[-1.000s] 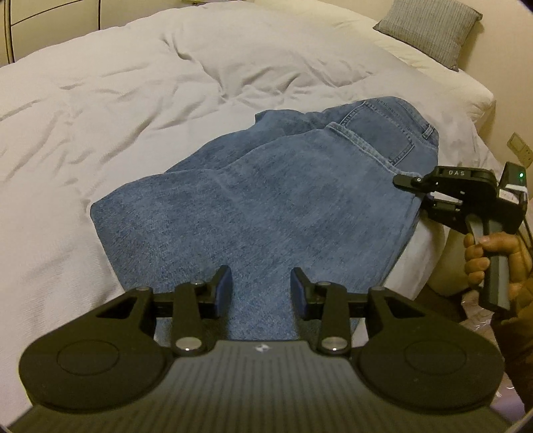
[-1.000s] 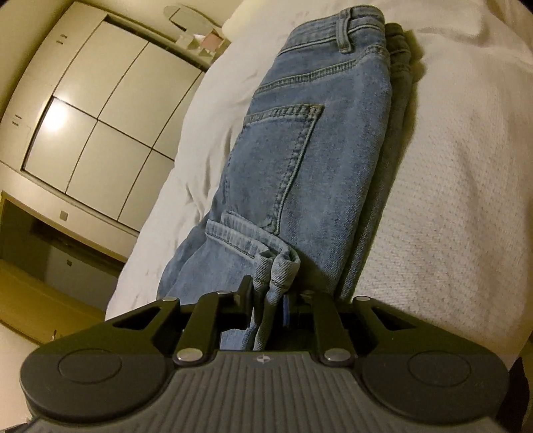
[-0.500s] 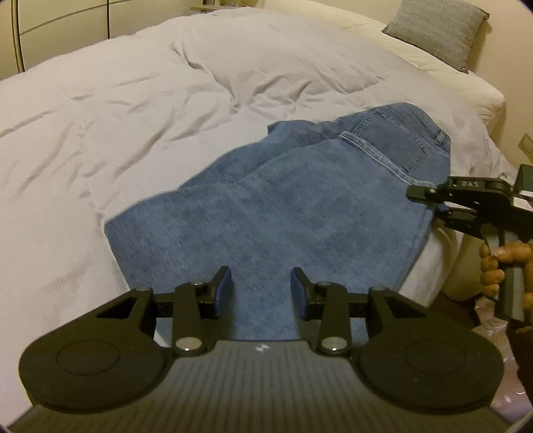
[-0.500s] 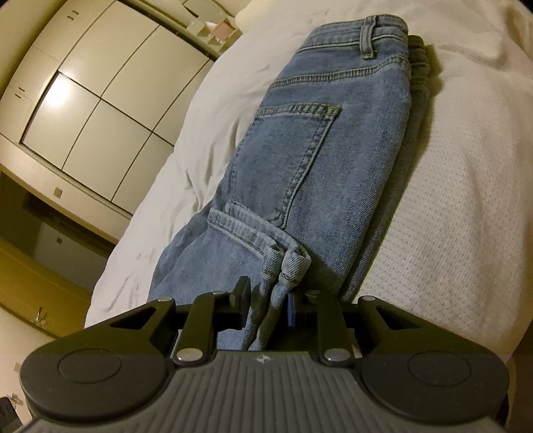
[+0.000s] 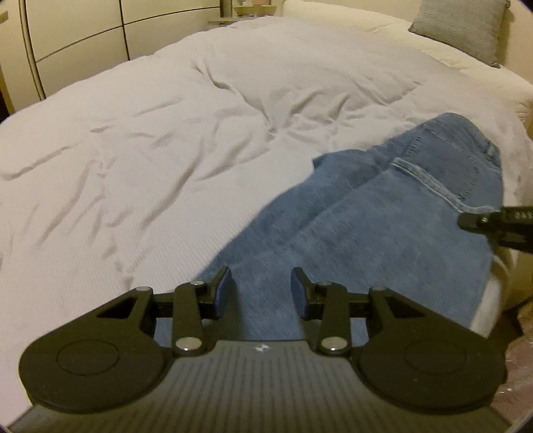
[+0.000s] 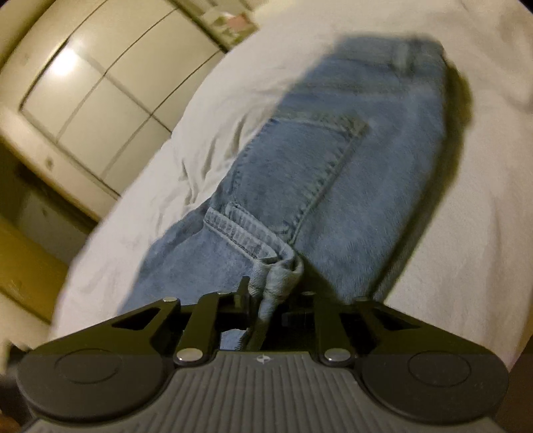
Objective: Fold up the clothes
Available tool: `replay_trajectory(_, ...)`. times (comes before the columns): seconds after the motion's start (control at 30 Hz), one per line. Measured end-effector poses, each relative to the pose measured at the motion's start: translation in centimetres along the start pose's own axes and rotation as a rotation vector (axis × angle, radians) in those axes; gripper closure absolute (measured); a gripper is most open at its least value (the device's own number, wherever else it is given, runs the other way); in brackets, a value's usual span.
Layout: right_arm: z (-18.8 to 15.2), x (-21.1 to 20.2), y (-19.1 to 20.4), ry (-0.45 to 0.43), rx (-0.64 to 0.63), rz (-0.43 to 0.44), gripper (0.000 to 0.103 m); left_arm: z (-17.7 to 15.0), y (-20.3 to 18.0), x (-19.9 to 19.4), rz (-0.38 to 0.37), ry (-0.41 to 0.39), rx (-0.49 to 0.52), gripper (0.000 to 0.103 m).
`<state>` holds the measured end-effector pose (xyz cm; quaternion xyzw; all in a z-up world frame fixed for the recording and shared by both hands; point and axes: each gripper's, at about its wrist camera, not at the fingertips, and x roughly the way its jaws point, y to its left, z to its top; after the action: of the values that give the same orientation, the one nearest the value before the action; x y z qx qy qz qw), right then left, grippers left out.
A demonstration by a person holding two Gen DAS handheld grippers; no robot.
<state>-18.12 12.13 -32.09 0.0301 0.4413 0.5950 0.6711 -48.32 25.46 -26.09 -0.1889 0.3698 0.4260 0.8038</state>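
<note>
Blue jeans (image 5: pixel 383 219) lie folded lengthwise on a white bed (image 5: pixel 166 140), their waist end at the far right near the bed's edge. My left gripper (image 5: pixel 261 286) hovers open just above the leg end, nothing between its pads. The right gripper (image 5: pixel 493 223) enters at the right edge of the left wrist view, at the jeans' side edge. In the right wrist view the right gripper (image 6: pixel 276 293) is shut on a bunched hem of the jeans (image 6: pixel 333 173), with the back pocket (image 6: pixel 319 150) beyond it.
A grey pillow (image 5: pixel 466 26) rests at the head of the bed, far right. Cream wardrobe doors (image 6: pixel 100 83) stand past the bed's far side. The bed's edge drops to the floor (image 5: pixel 519 336) at the lower right.
The left gripper has swung left and nearer the leg end, so the jeans now sit further right in its view. The right gripper has kept its hold on the hem; its view has shifted and blurred.
</note>
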Motion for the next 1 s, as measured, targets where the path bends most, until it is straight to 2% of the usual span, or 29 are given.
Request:
replay_trajectory(0.07, 1.2, -0.2, 1.4, -0.037, -0.101, 0.000, 0.095, 0.6, 0.2, -0.1, -0.008, -0.006, -0.002, 0.069)
replay_trajectory(0.13, 4.3, -0.5, 2.8, -0.121, -0.174, 0.028, 0.096, 1.5, 0.3, -0.4, -0.023, -0.022, 0.003, 0.069)
replay_trajectory(0.23, 7.3, -2.8, 2.1, -0.234, -0.187, 0.010, 0.096, 2.8, 0.2, -0.6, -0.043, -0.046, 0.014, 0.067)
replay_trajectory(0.3, 8.7, -1.9, -0.3, -0.215, -0.141, -0.053, 0.096, 3.6, -0.1, -0.2, -0.045, -0.050, 0.030, 0.066)
replay_trajectory(0.37, 9.1, 0.4, -3.5, -0.144, -0.059, -0.117, 0.095, 4.2, -0.5, 1.1, -0.031, -0.031, 0.054, 0.066)
replay_trajectory(0.43, 8.7, 1.4, -6.2, -0.110, 0.011, -0.099, 0.096, 4.3, -0.9, 2.5, -0.029, -0.004, 0.066, 0.066)
replay_trajectory(0.53, 8.9, 1.0, -5.7, -0.148, -0.044, -0.083, 0.096, 4.1, -1.3, 3.9, -0.016, 0.024, 0.078, 0.066)
replay_trajectory(0.63, 10.2, -1.3, -4.9, -0.246, -0.123, -0.051, 0.097, 4.5, -1.4, 4.3, -0.025, 0.016, 0.065, 0.066)
replay_trajectory(0.73, 11.9, -2.1, -6.4, -0.301, -0.122, -0.117, 0.097, 5.1, -1.9, 4.6, -0.029, 0.012, 0.082, 0.065)
replay_trajectory(0.83, 13.2, -1.7, -10.6, -0.255, 0.003, -0.129, 0.096, 5.6, -2.1, 5.2, -0.032, 0.026, 0.096, 0.064)
replay_trajectory(0.9, 13.2, -1.2, -11.5, -0.230, 0.015, -0.116, 0.097, 5.6, -2.1, 5.6, -0.027, 0.035, 0.107, 0.064)
replay_trajectory(1.0, 13.4, -0.8, -11.3, -0.238, -0.010, -0.127, 0.097, 5.6, -2.2, 6.0, -0.022, 0.042, 0.117, 0.063)
